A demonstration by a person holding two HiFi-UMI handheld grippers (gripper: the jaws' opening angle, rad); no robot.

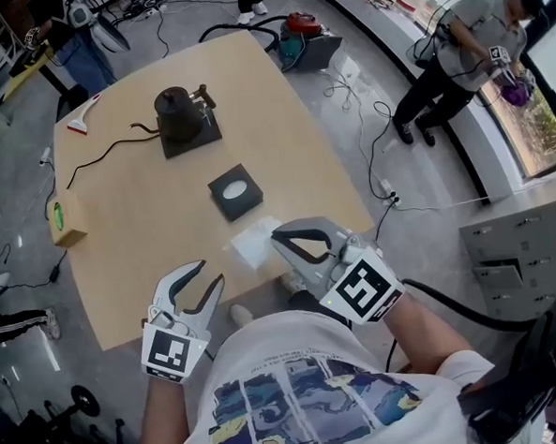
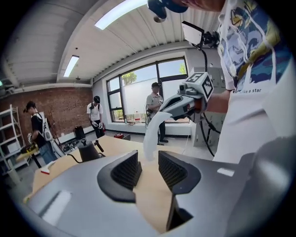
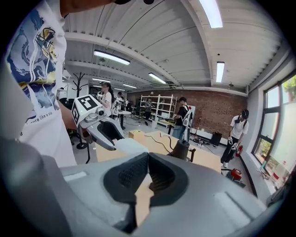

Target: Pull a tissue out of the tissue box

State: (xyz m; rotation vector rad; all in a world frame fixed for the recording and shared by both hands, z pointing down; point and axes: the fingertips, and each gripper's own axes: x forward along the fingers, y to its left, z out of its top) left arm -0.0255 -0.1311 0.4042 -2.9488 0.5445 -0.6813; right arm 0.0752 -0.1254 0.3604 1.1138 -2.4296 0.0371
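Two grippers hovered on the near side of the box [image 1: 236, 191]: the right gripper [image 1: 279, 235], nearer it, pinched the tissue [image 1: 254, 244], which hung lengthwise downward clear of the box, while the left gripper [image 1: 212, 273] gaped empty farther back.

Matt grey plastic on left gripper [image 1: 211, 271] and right gripper [image 1: 277, 233], with black, ribbed, rubbery-looking pads [image 2: 127, 170]. Thin, soft white paper, slightly crumpled, for the tissue [image 1: 253, 244] at the right tongs' tips. Just ahead of them, matt black tissue box [image 1: 249, 205] on smooth, pale, wood-look table [image 1: 145, 206]. Farther on, dull dark metal kettle [image 1: 175, 108].
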